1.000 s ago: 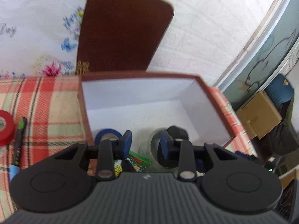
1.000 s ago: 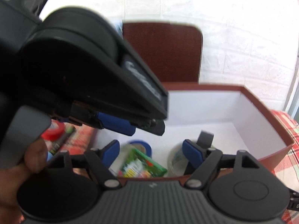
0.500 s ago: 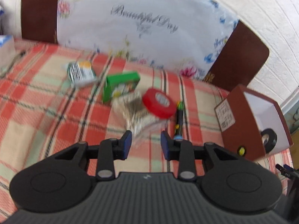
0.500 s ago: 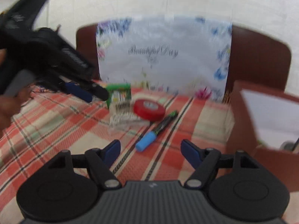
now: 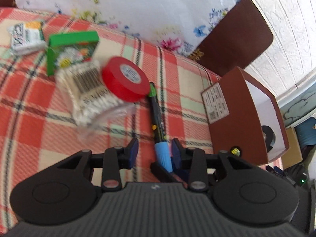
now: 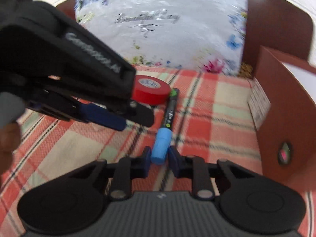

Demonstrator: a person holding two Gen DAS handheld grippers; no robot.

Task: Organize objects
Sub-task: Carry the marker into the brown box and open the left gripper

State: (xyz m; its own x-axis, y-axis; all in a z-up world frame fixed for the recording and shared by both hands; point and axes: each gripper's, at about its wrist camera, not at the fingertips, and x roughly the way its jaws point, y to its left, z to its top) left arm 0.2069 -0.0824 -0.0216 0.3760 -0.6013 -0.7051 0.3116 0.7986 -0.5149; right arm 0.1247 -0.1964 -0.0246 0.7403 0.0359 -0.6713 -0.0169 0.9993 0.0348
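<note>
A black marker point(image 6: 170, 110) with a blue cap point(image 6: 161, 146) lies on the plaid cloth, its green end touching a red tape roll point(image 6: 151, 90). My right gripper point(image 6: 160, 156) is shut on the blue cap. My left gripper point(image 6: 134, 120) hangs just left of the marker, near the tape. In the left wrist view the left gripper point(image 5: 154, 154) has its jaws opening; the cap point(image 5: 162, 154) shows between them, near the right pad, but is not pressed. The red tape roll point(image 5: 125, 84) rests partly on a bag of cotton swabs point(image 5: 88, 90).
A green box point(image 5: 71, 49) and a white packet point(image 5: 25, 35) lie at the far left. A brown box point(image 5: 237, 114) with white inside stands at the right, a black tape roll point(image 5: 268, 138) in it. A flowered white bag point(image 5: 138, 9) and a brown chair back point(image 5: 237, 39) stand behind.
Both grippers left the brown box, swung left over the cloth and came down to the marker. The right jaws closed on the blue cap. The left jaws widened a little.
</note>
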